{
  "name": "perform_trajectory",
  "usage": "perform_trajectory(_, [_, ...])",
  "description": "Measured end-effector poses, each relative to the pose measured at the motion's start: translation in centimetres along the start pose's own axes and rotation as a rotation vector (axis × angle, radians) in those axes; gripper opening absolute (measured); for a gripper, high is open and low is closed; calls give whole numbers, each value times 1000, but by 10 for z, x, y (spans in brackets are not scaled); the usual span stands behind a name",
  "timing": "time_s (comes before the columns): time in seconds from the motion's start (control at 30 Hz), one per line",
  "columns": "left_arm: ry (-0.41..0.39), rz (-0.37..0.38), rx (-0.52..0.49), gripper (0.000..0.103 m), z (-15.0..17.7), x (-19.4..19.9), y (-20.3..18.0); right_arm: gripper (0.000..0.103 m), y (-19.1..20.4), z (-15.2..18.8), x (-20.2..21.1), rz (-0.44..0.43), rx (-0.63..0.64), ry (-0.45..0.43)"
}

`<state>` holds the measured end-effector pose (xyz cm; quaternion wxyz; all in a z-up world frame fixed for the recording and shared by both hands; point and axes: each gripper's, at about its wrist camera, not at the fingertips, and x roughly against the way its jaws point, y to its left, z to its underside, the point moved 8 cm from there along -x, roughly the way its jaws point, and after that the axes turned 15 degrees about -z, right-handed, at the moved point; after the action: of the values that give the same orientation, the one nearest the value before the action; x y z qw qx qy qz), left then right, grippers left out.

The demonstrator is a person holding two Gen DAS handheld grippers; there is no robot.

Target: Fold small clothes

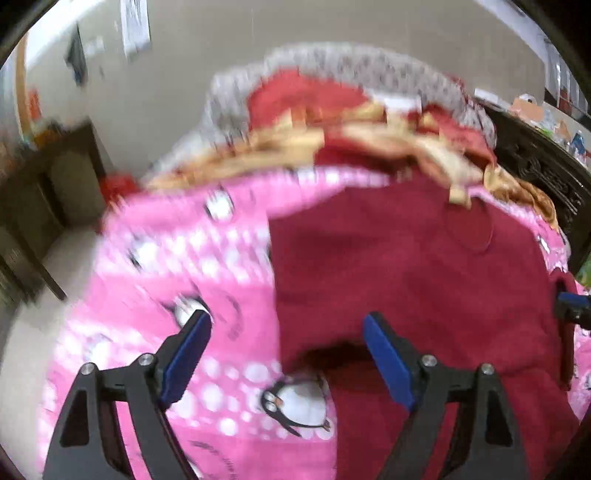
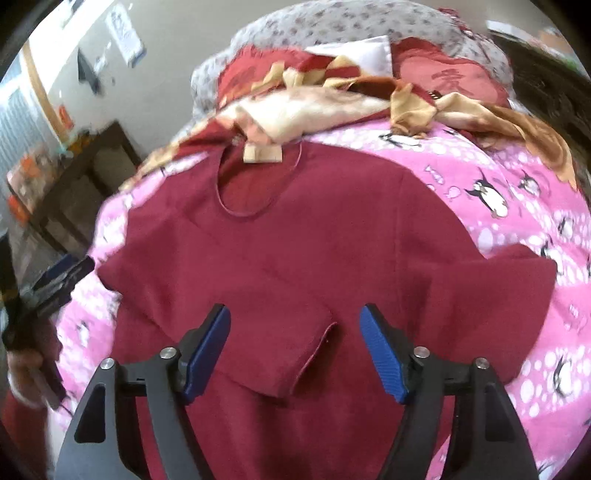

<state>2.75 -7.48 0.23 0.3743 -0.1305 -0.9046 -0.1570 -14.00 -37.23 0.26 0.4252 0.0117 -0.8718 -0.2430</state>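
A dark red shirt [image 2: 295, 240] lies flat on the pink penguin blanket [image 2: 498, 184], its neckline [image 2: 251, 184] towards the far end. Its left sleeve [image 2: 288, 343] is folded in over the body. The other sleeve [image 2: 509, 273] lies spread out to the right. My right gripper [image 2: 294, 312] hovers open above the folded sleeve's cuff, with nothing between its fingers. In the left wrist view, which is blurred, my left gripper [image 1: 286, 319] stands open over the shirt's [image 1: 406, 258] left edge, holding nothing. A hand [image 2: 26, 369] holds the left gripper [image 2: 62, 277] at the right wrist view's left side.
A heap of red and gold cloth [image 2: 332, 99] lies just beyond the neckline, with grey patterned bedding [image 2: 332, 26] behind it. A dark wooden table [image 2: 85, 173] stands off the bed to the left, and dark carved wood [image 1: 535, 166] on the right.
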Motion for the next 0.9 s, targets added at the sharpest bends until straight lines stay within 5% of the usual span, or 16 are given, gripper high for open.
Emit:
perform_trajectory(0.1, [110,19,-21,82,22,-28,-10,76,-10,6,-26,-19,-22,72])
perform_trajectory(0.13, [131,27,-30,81,30,-32,-12,62,-13,10,-33,-5,-18,99])
perform_trajectory(0.27, [120,14,-67,81,45,-30,-16,32,-4,13,-28,40,89,99])
perform_trajectory(0.53, [48,18,48,81,21,-4,3,31,6,-40,33,142,223,-103])
perform_trajectory(0.77, [28,11,72,81,6,4,-2,31,-41,-40,-6,218,138,-16])
perform_trajectory(0.9, [-2,73,90,81,3,27,0,33,-42,-32,6,216,150,-31])
